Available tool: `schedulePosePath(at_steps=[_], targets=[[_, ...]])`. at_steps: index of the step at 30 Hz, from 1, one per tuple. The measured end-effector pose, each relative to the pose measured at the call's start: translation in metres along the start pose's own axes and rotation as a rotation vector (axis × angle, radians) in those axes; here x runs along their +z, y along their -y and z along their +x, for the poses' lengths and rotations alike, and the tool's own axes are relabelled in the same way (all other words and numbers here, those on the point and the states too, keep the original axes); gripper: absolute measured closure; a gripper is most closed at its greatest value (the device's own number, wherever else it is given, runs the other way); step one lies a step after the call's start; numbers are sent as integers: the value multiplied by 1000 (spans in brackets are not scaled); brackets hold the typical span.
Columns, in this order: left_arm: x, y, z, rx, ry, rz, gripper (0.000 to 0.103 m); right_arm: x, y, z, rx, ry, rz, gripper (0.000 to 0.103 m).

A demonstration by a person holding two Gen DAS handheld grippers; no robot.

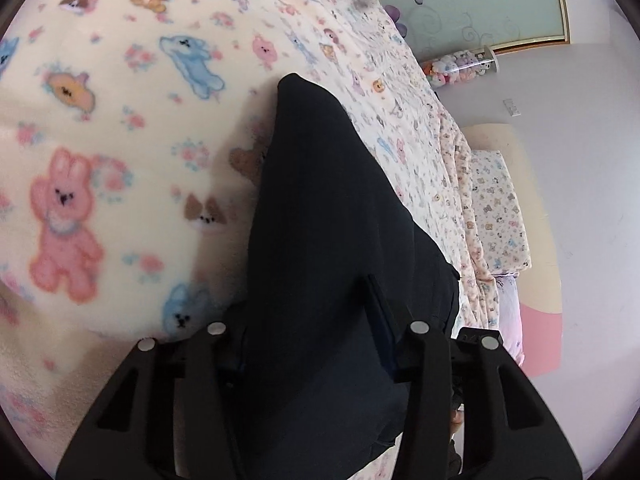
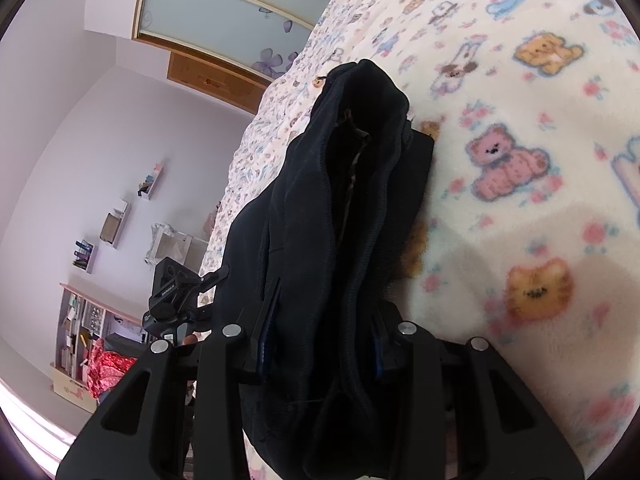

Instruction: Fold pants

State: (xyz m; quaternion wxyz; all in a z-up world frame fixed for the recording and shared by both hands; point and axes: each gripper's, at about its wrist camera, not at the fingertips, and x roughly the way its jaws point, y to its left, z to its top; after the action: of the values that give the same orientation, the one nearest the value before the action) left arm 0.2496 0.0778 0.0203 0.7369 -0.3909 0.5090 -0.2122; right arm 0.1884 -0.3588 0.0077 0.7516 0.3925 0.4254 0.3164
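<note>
Dark navy pants hang bunched from my left gripper, which is shut on the cloth; the fabric runs forward over the animal-print blanket. In the right wrist view the same pants are gathered in thick folds, with an open end of the cloth showing at the far end. My right gripper is shut on these folds. The left gripper shows at the left of the right wrist view, close beside the pants.
The bed's edge runs along the right, with a pillow and pink floor beyond. A wardrobe, wall shelves and a cluttered bookcase stand on the left of the right wrist view.
</note>
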Motion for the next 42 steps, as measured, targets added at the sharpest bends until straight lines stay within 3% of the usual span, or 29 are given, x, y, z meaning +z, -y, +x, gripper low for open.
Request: schedulePosePath(at_steps=[2,7,10,23,29,33,37,41,42], targets=[[2,1,2,1,-3,-7,60,0,3,0,2,2,6,65],[1,8,1,27,24,41,81,-4,-6,-3,-26,32,-28,68],[-5,21,-2,44,67,94,89,-4,-7,-5,-13,54,-14,69],[-27,75,-34,13,148,219,91,-1,-38,-19,138,140,-34,70],[-20,101,-32,-31,226,265,91,13,-44,-37,208,252,-51,70],[-15,110,-25,-22,261,298,91,23,-41,-38,186,305,-68,70],[-5,99,-7,33,278,279,91,28,-29,-21,111,295,-38,70],[6,55,18,111,269,132,84,30,0,5,-94,247,46,66],[8,44,20,93,276,88,74,30,5,6,-87,247,69,65]])
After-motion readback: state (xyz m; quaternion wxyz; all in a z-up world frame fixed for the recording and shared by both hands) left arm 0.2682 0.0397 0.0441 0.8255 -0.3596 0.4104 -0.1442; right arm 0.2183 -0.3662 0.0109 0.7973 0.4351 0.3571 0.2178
